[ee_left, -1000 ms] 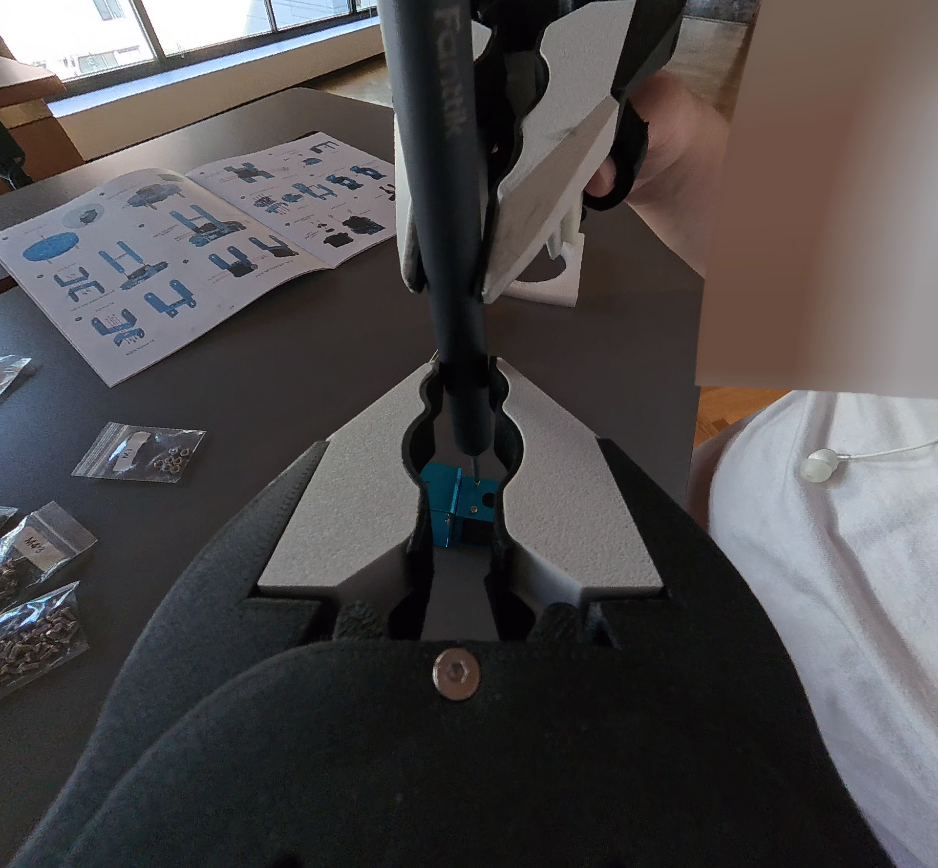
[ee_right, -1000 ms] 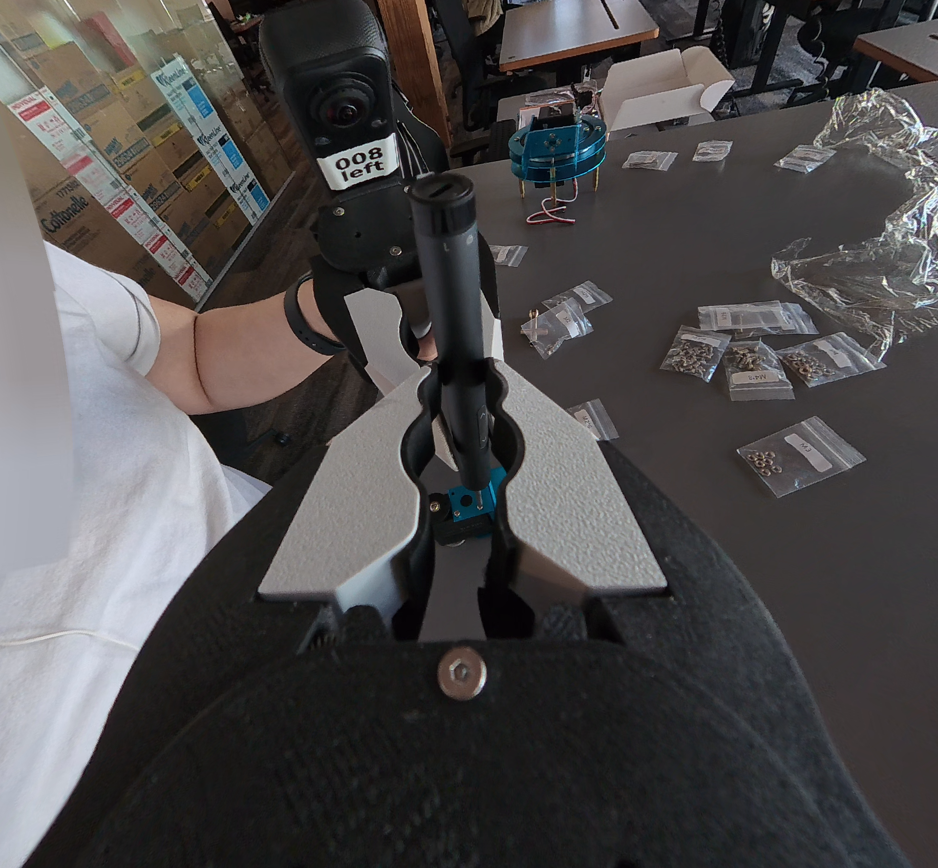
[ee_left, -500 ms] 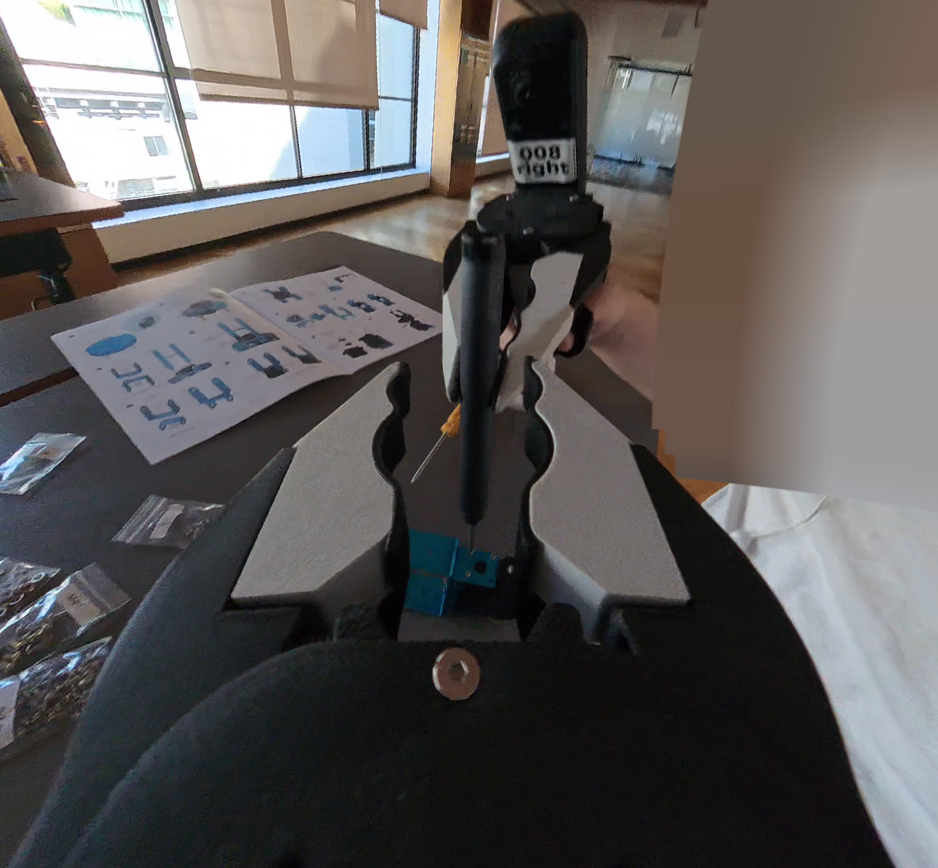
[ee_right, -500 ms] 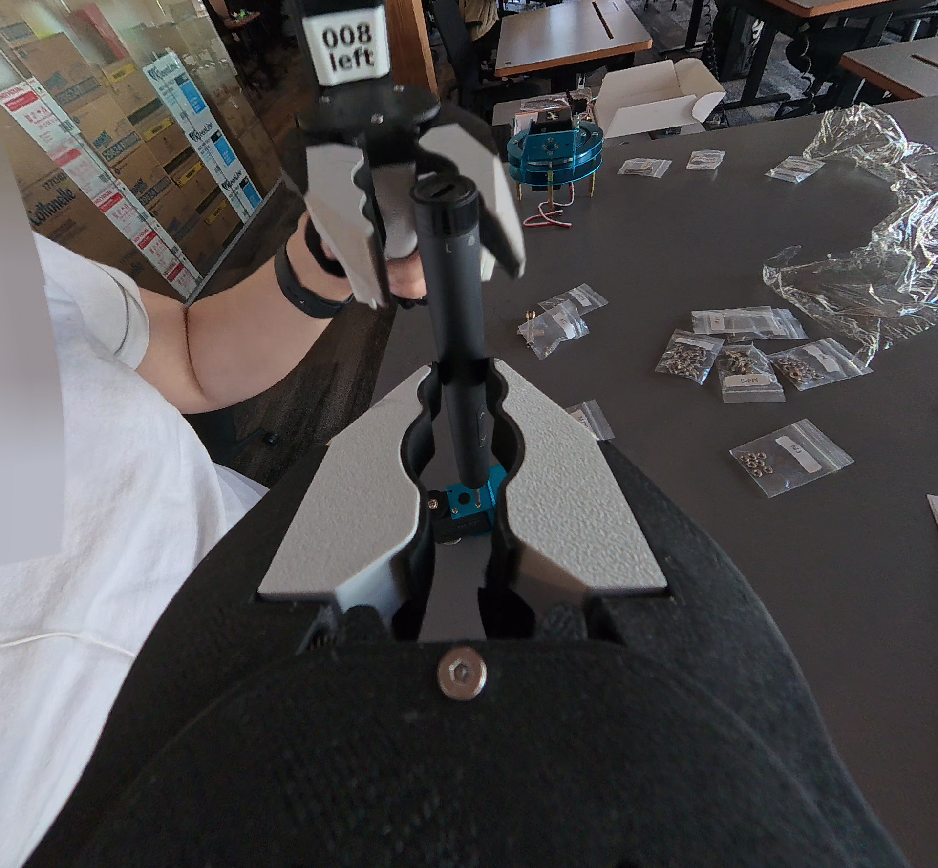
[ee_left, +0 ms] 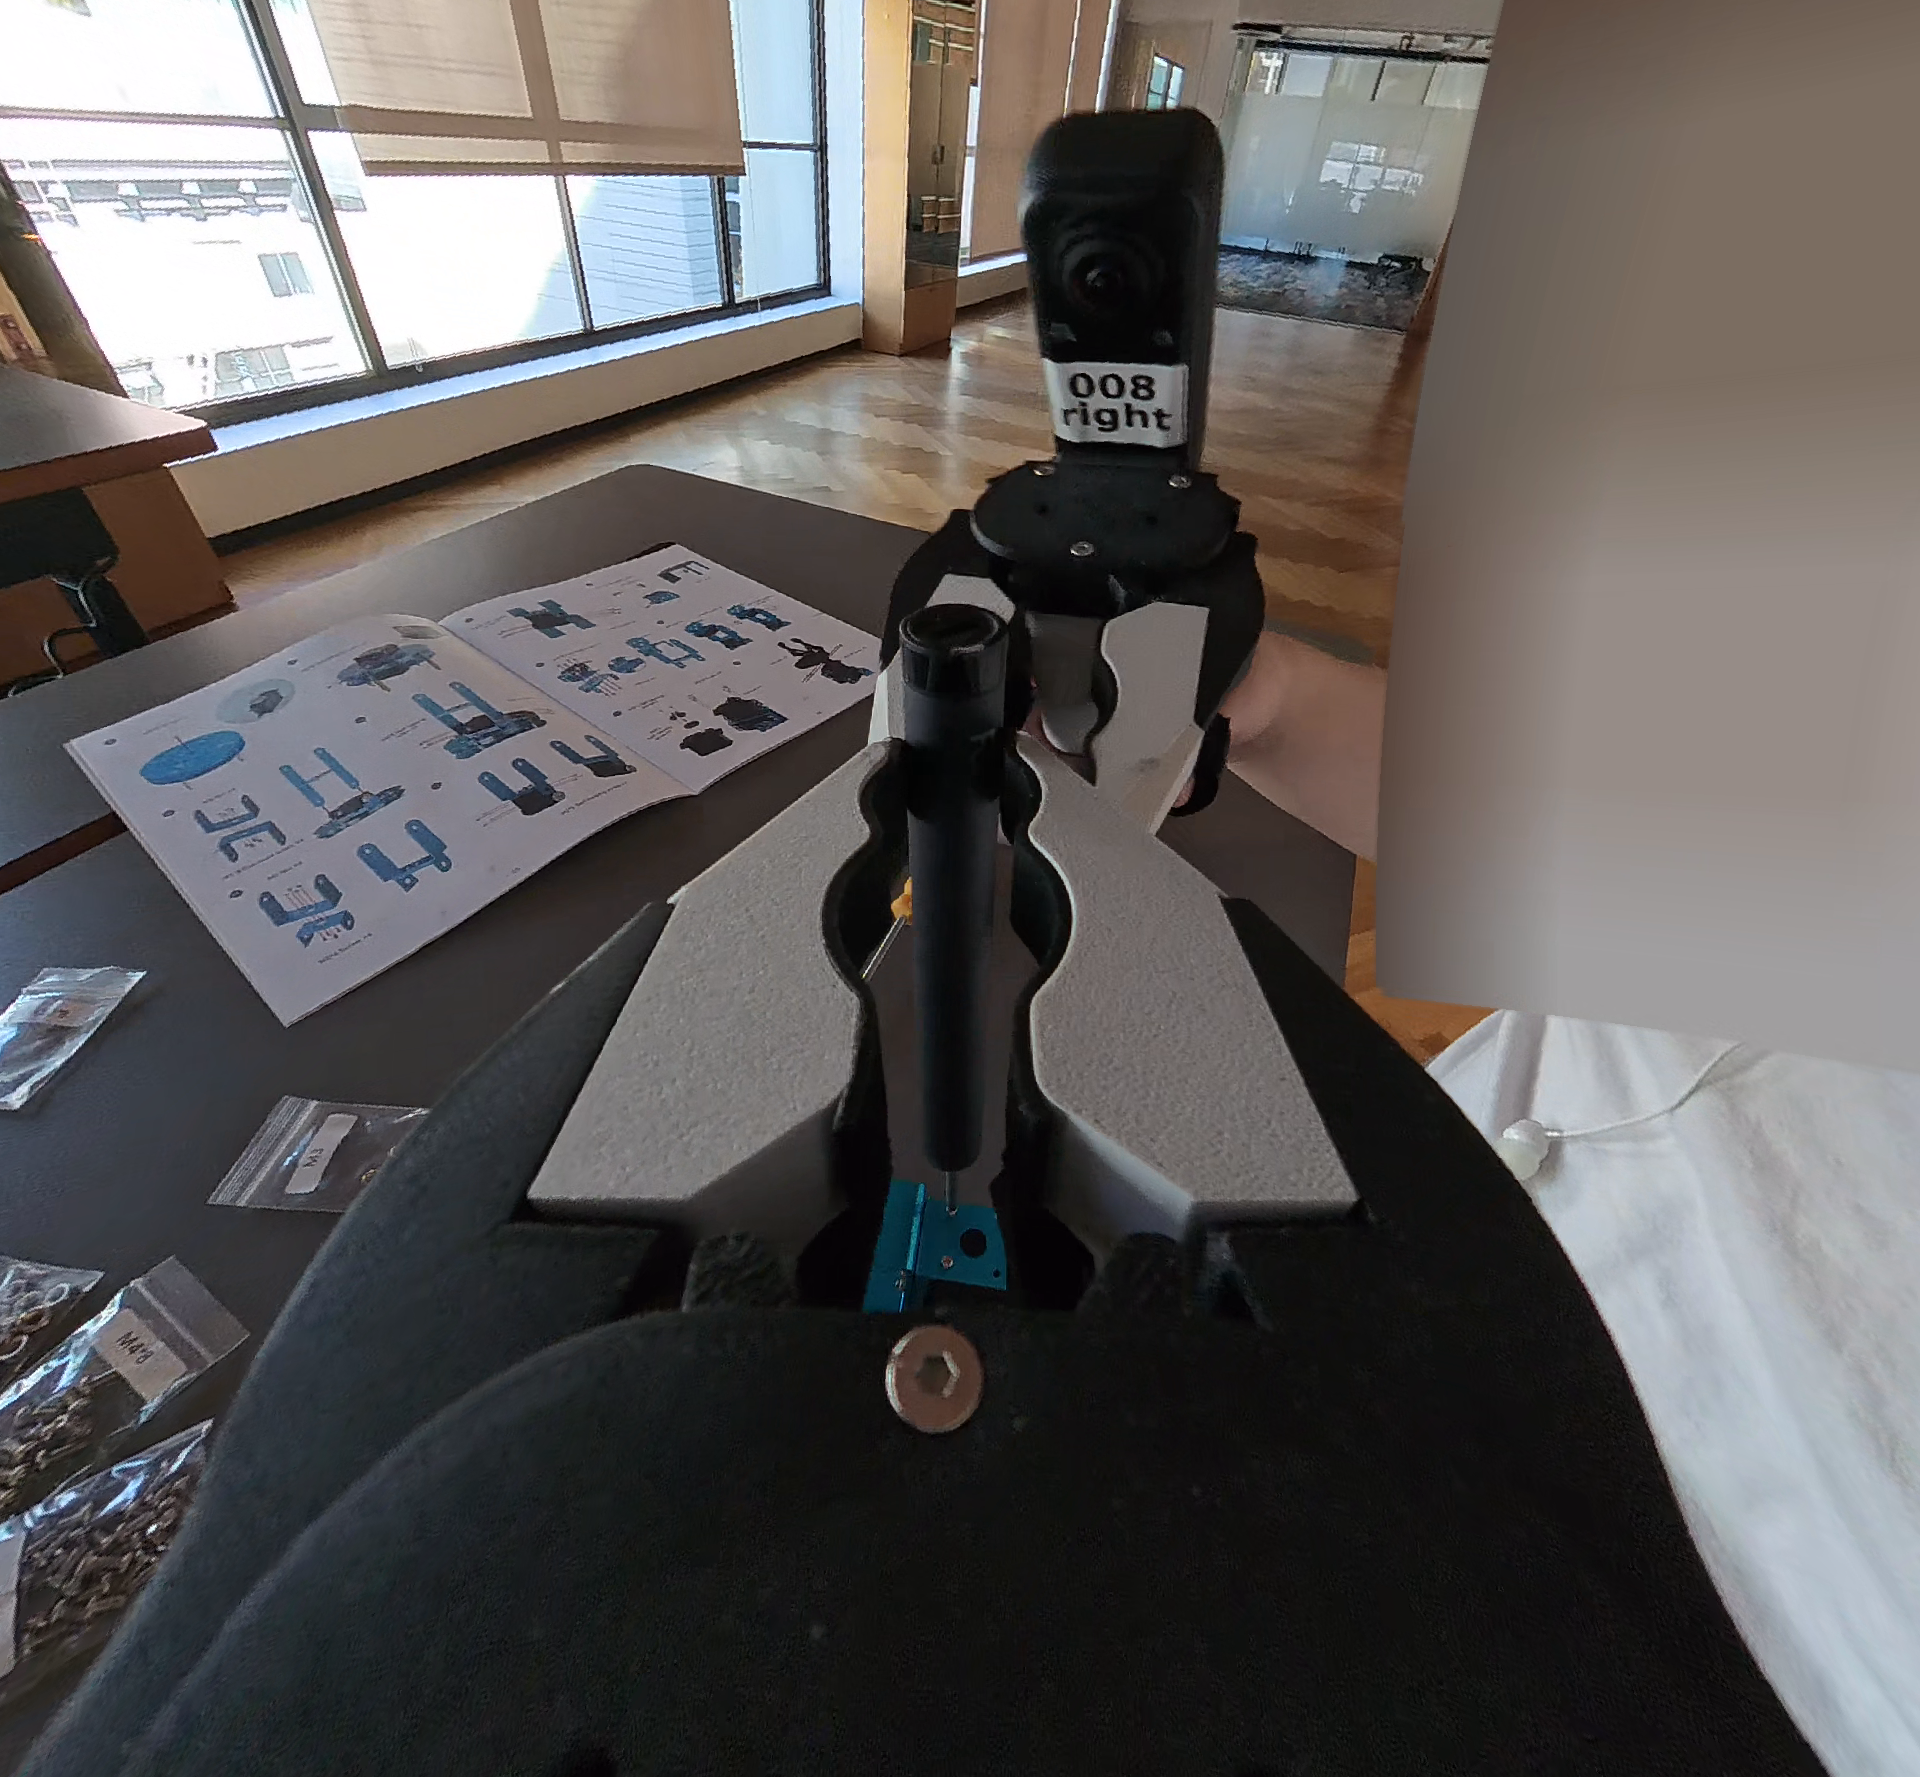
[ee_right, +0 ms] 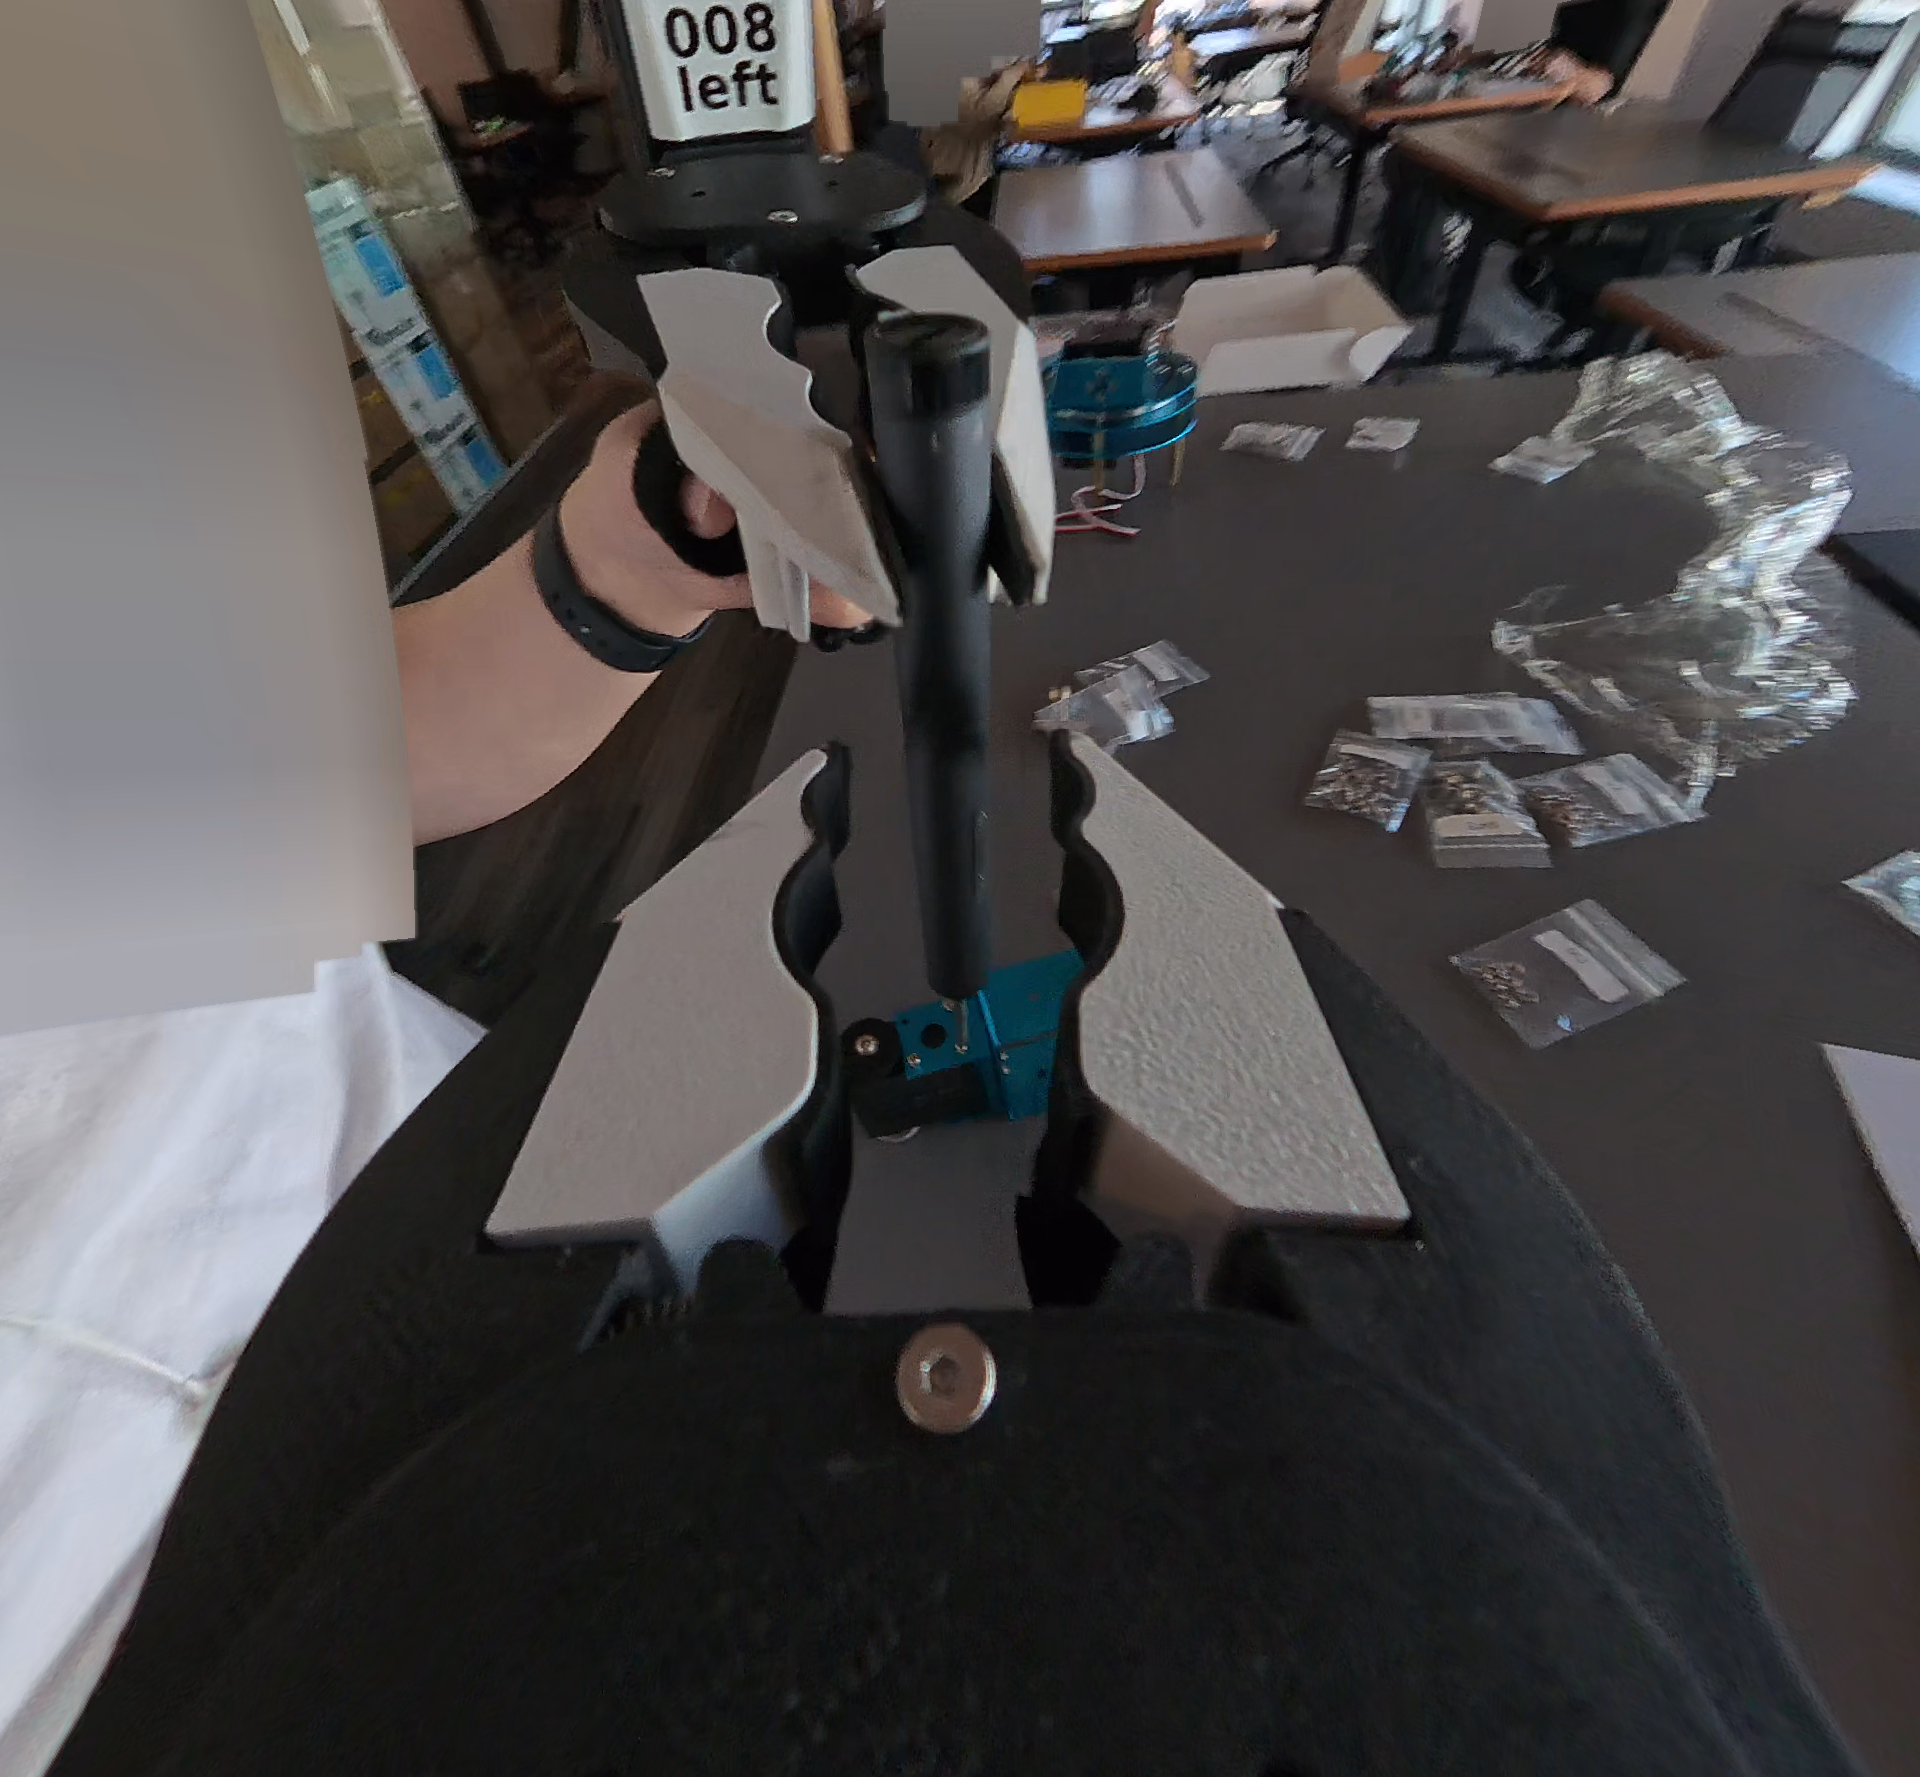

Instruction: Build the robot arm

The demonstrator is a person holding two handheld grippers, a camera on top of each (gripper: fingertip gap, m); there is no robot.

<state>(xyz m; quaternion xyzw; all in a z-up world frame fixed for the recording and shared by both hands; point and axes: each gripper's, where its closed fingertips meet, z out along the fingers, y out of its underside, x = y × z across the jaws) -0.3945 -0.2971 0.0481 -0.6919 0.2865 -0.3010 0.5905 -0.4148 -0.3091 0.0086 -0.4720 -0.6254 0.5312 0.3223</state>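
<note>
While the left gripper (ee_left: 954, 771) is clamped near the top of a dark screwdriver (ee_left: 951, 1000) whose tip sits in a small blue bracket (ee_right: 987, 1031) on the dark surface (ee_right: 1351, 605), the right gripper (ee_right: 945, 751) gapes wide around both, holding nothing, so any tilt could probably slip the tip and topple the bracket.

White label (ee_left: 1117, 402), black print of digits and a word, on the black camera housing above right tongs (ee_left: 1117, 771); matching label (ee_right: 724, 54) on the housing above left tongs (ee_right: 930, 595); open booklet (ee_left: 416, 771) on bench (ee_left: 644, 896), blue diagrams with captions too small to read; clear bags (ee_left: 145, 1353) with white marked strips, more bags (ee_right: 1569, 969) likewise; blue-and-white printed boxes (ee_right: 416, 377) behind glass, blurred.
</note>
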